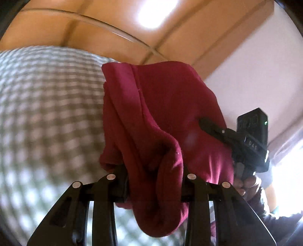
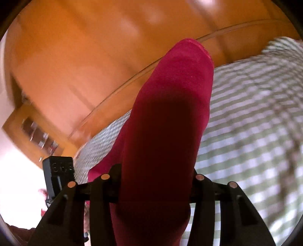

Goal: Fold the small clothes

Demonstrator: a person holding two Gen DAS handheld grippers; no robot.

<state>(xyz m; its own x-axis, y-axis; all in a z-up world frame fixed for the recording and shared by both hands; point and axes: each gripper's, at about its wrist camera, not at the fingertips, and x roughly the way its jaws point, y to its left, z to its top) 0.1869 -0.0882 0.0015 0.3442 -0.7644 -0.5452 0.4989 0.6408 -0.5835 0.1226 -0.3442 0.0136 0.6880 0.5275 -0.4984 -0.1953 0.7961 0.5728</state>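
Lengthwise, garment along right tool

Bright glare on the glossy orange wooden panel; motion blur smears the green-and-white checked cloth; fisheye edges bend, corners black.

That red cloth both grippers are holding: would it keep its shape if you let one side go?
Probably not. The red cloth bunches in soft folds at the left gripper and droops below it, so it looks floppy. It seems light: the right gripper holds it up by one edge.
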